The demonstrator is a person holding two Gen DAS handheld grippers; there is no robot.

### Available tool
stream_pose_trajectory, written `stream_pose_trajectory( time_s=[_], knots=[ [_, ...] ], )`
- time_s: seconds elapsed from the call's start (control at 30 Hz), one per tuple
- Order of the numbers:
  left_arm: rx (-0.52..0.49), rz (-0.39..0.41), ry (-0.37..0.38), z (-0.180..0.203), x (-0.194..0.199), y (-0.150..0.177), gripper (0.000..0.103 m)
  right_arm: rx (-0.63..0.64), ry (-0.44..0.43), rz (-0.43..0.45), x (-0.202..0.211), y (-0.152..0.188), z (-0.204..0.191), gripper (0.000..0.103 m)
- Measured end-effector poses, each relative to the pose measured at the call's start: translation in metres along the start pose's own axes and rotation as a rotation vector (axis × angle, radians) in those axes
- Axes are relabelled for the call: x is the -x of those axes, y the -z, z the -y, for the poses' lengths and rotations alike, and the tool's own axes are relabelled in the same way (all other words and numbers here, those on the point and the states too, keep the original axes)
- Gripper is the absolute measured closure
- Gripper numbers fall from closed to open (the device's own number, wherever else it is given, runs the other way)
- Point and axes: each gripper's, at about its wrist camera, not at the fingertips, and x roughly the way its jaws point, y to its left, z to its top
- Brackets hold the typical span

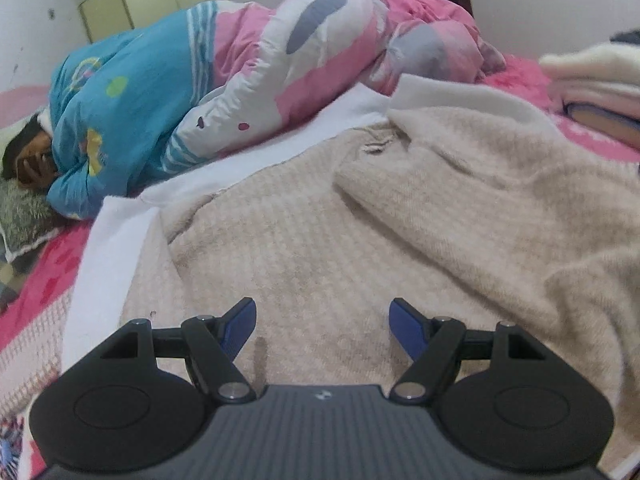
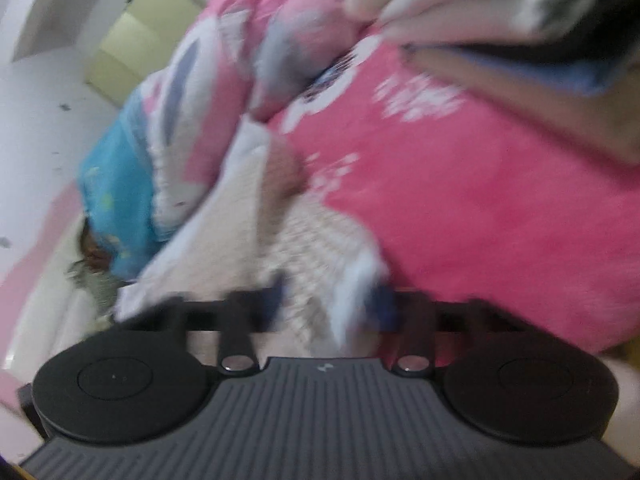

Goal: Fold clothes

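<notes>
Sweater [image 1: 360,220] on bed | left gripper [image 1: 322,320] open above | right gripper [image 2: 328,300] blurred, apparently pinching it

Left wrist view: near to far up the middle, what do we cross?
Left gripper → beige knit garment → white fabric edge → pink-and-white quilt.

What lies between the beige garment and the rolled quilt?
In the left wrist view, a white fabric strip lies between the beige garment and the rolled quilt.
</notes>
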Motion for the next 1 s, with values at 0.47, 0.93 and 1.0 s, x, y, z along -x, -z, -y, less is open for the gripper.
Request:
stream_pose_trajectory(
  time_s=[0.47,0.93,1.0],
  knots=[
    [0.54,-0.066,-0.017,-0.115,0.026,0.035,0.03,0.599,-0.658,-0.233,-0.073,0.079,-0.259,0.094],
    [0.494,-0.058,0.021,-0.101,0.015,0.043,0.03,0.108,-0.141,-0.104,0.029,0.043,-0.062,0.042],
    [0.49,-0.059,0.02,-0.099,0.014,0.042,0.029,-0.018,-0.092,-0.14,0.038,0.057,-0.033,0.037]
  ],
)
